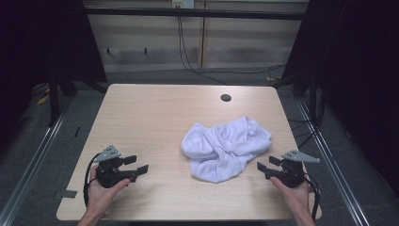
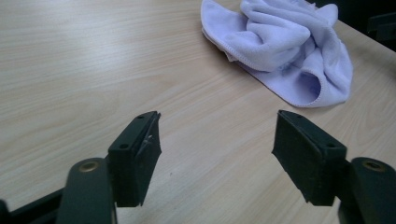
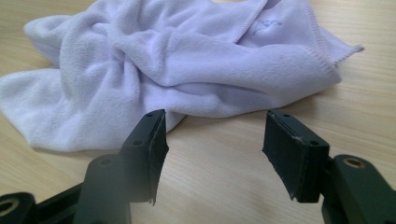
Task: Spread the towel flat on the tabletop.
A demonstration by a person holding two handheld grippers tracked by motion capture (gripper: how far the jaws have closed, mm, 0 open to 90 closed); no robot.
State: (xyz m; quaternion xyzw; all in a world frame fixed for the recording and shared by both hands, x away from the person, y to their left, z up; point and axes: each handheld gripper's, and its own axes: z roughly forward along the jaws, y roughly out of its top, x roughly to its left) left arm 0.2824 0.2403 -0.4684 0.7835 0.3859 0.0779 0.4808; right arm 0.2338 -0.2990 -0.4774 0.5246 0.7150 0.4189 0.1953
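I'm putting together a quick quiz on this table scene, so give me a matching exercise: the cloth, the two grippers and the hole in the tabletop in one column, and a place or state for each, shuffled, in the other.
Column one:
1. towel
2. left gripper
3. right gripper
4. hole

Column two:
A. round and dark, near the table's far edge
B. open and empty, at the near left, well apart from the cloth
C. white, crumpled in a heap right of the table's middle
D. open and empty, at the near right, just short of the cloth

Pairs: 1-C, 2-B, 3-D, 4-A
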